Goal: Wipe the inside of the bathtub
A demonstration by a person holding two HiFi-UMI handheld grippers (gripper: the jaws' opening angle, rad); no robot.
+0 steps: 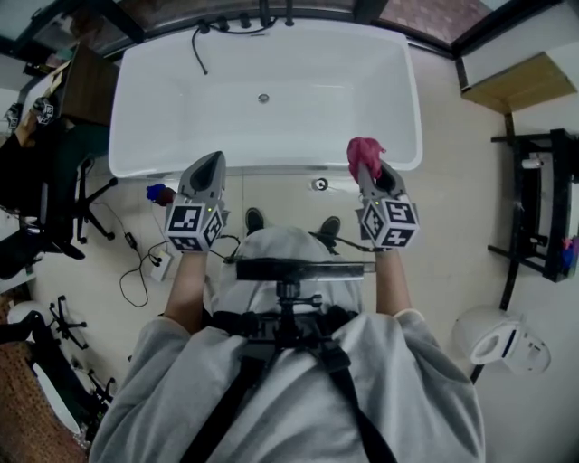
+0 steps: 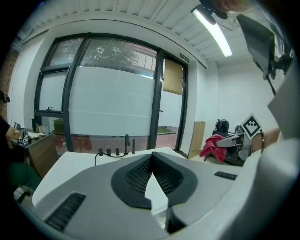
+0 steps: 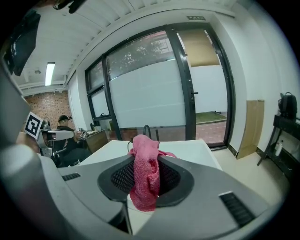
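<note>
Plainly, the bathtub [image 1: 344,90] lies just ahead of both pairs of jaws, its near rim under their tips and its white inside bare. Its drain [image 1: 263,98] sits beyond the tips, between the two grippers, and dark taps [image 1: 244,20] line the far rim with a black hose [image 1: 197,50] trailing down into the basin.

The right gripper [image 1: 369,167] is clenched on a pink cloth [image 3: 144,178]. The cloth is bunched between the ribbed pads, one fold rising above the tips and one hanging below them. The left gripper [image 2: 152,157] is closed on nothing, its tips meeting in a point. It is held level with the right one and well apart from it, and from it the cloth shows off to the right.

Behind the jaws, the person's shoes [image 1: 255,220] stand on the pale floor [image 1: 452,181] just short of the tub. A small blue and red object [image 1: 159,193] and loose cables [image 1: 136,262] lie to the left of the left jaws. A black rack [image 1: 543,208] stands far to the right of the right jaws.

Beyond the tub, straight ahead of both grippers, rises a glazed wall [image 3: 154,93] with dark frames, its lower panes frosted. To the left of the right jaws a seated person [image 3: 63,123] is at a desk before a brick wall [image 3: 47,105]. A strip light [image 2: 213,30] runs along the slatted ceiling.
</note>
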